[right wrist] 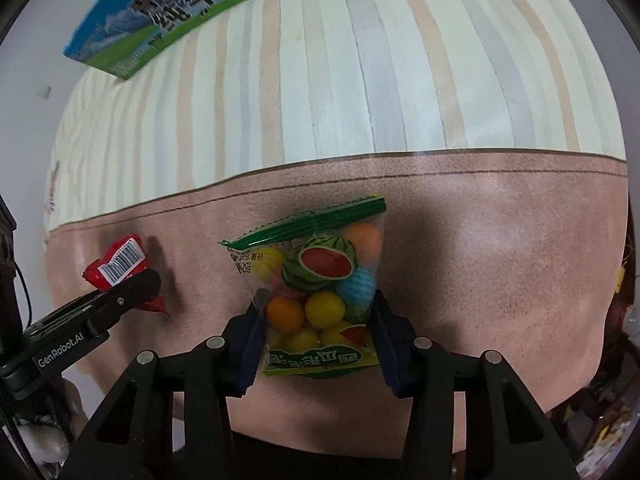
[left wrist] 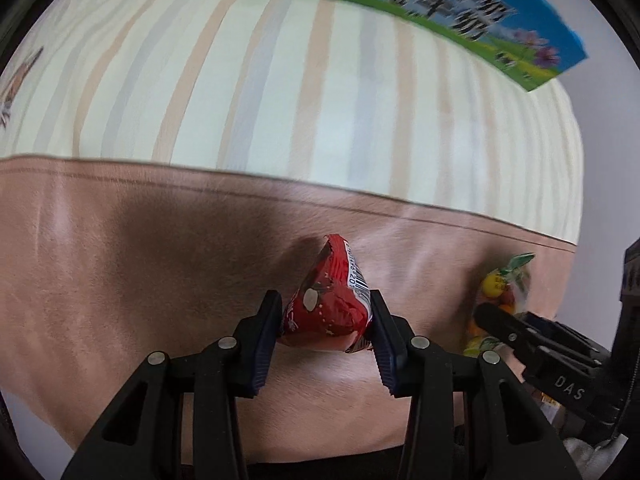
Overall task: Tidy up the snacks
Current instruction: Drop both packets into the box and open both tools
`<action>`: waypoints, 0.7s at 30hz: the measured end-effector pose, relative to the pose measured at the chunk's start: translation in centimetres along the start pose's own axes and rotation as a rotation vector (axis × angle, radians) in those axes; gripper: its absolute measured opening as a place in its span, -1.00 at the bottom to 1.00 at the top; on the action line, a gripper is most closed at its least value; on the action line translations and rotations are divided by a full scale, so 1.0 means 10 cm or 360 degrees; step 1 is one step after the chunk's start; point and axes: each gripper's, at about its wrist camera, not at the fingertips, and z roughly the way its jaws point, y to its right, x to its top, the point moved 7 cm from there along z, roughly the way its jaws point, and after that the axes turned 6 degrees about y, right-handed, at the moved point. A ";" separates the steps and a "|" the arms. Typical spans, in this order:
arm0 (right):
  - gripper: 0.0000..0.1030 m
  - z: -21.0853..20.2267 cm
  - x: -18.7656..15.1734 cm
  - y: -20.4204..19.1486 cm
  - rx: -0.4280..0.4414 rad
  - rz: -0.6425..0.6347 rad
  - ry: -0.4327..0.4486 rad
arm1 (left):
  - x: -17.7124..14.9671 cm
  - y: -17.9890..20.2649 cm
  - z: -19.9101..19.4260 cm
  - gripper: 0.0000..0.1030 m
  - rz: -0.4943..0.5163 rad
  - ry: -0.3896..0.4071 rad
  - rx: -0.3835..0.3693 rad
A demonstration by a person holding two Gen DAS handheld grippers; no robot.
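My left gripper (left wrist: 326, 312) is shut on a red snack packet (left wrist: 328, 304) with a barcode, held over the pink band of the tablecloth. The packet also shows in the right wrist view (right wrist: 116, 264), with the left gripper (right wrist: 136, 286) at the left. My right gripper (right wrist: 316, 312) is shut on a clear bag of coloured gumballs (right wrist: 320, 288) with a watermelon print and green top seal. That bag shows at the right of the left wrist view (left wrist: 500, 300), with the right gripper (left wrist: 496, 320) on it.
A blue and green milk carton box (left wrist: 440, 4) lies at the far side of the striped tablecloth (left wrist: 280, 92); it also shows in the right wrist view (right wrist: 172, 8). The table's edge curves along the right (left wrist: 576, 184). Assorted clutter sits at the lower right (right wrist: 600, 420).
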 end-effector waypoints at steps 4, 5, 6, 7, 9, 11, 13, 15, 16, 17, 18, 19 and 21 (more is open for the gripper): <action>-0.01 -0.34 0.10 0.01 0.0099 0.0041 0.0079 | 0.14 0.16 -0.32 -0.22 0.0019 0.0079 -0.0071; -0.01 -0.47 0.12 0.03 0.0132 0.0047 0.0106 | 0.20 0.19 -0.42 -0.22 0.0022 0.0104 -0.0090; -0.01 -0.56 0.18 0.02 0.0158 0.0052 0.0130 | 0.27 0.24 -0.52 -0.22 0.0024 0.0133 -0.0113; -0.01 -0.68 0.25 -0.01 0.0188 0.0055 0.0163 | 0.34 0.26 -0.59 -0.22 0.0031 0.0156 -0.0131; -0.01 -0.90 0.40 -0.09 0.0234 0.0037 0.0226 | 0.55 0.33 -0.81 -0.22 0.0039 0.0221 -0.0185; -0.01 -1.16 0.59 -0.17 0.0281 0.0012 0.0303 | 0.76 0.42 -0.97 -0.22 0.0062 0.0271 -0.0214; -0.01 -1.38 0.79 -0.27 0.0323 -0.0009 0.0359 | 1.01 0.49 -1.17 -0.22 0.0086 0.0331 -0.0241; -0.01 -1.57 1.03 -0.37 0.0355 -0.0039 0.0410 | 1.27 0.52 -1.30 -0.22 0.0095 0.0378 -0.0255; -0.01 -1.66 1.17 -0.41 0.0363 -0.0052 0.0442 | 1.40 0.56 -1.36 -0.22 0.0105 0.0396 -0.0259; -0.01 -1.75 1.33 -0.47 0.0366 -0.0070 0.0469 | 1.48 0.59 -1.39 -0.22 0.0110 0.0409 -0.0257; -0.01 -1.81 1.46 -0.51 0.0367 -0.0081 0.0490 | 1.60 0.63 -1.40 -0.22 0.0113 0.0421 -0.0254; -0.01 -1.87 1.62 -0.55 0.0369 -0.0093 0.0513 | 1.79 0.67 -1.44 -0.22 0.0131 0.0432 -0.0243; -0.01 -1.94 1.97 -0.64 0.0352 -0.0118 0.0547 | 2.07 0.74 -1.39 -0.22 0.0139 0.0437 -0.0209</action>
